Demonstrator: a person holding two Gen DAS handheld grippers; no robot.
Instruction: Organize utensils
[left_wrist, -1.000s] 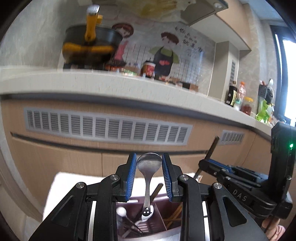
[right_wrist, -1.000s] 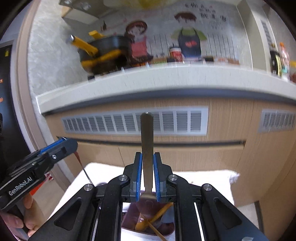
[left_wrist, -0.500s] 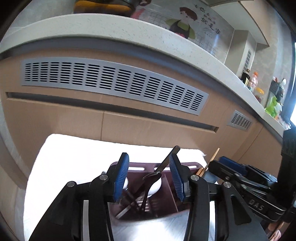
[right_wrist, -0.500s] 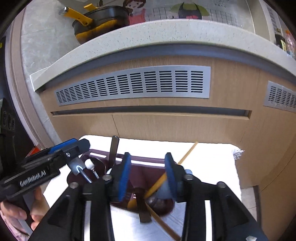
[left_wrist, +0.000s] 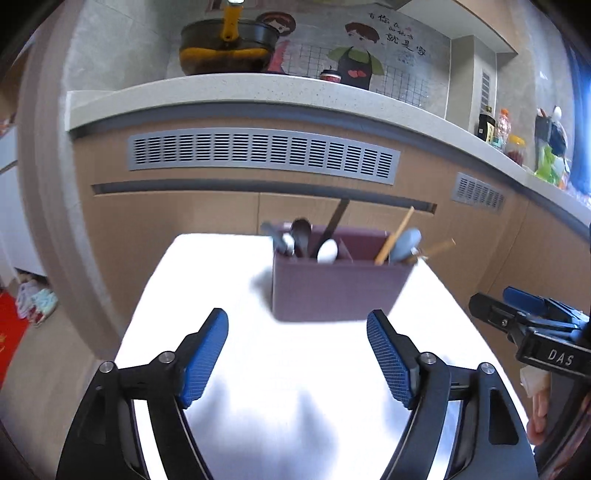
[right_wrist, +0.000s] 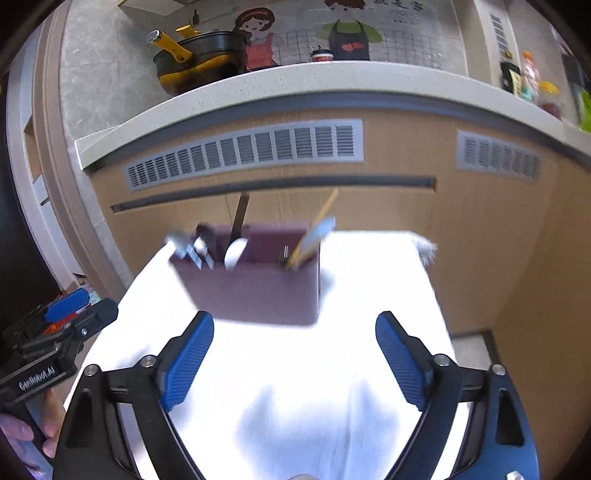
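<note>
Two claws, both empty: left claw (left_wrist: 297, 354) and right claw (right_wrist: 294, 356) jaws wide apart, just been opening, nothing betw. them. Maroon utensil holder (left_wrist: 338, 288) upright on white surface (left_wrist: 295, 376), ahead of both; spoons, chopsticks inside.

Across the upper frame we see a pale speckled countertop (left_wrist: 258, 88) over wooden cabinets (left_wrist: 177, 229) with grey vent grilles (left_wrist: 262, 153); a cartoon backsplash (left_wrist: 354, 48) sits above, bright window light (left_wrist: 580, 110) at right.
</note>
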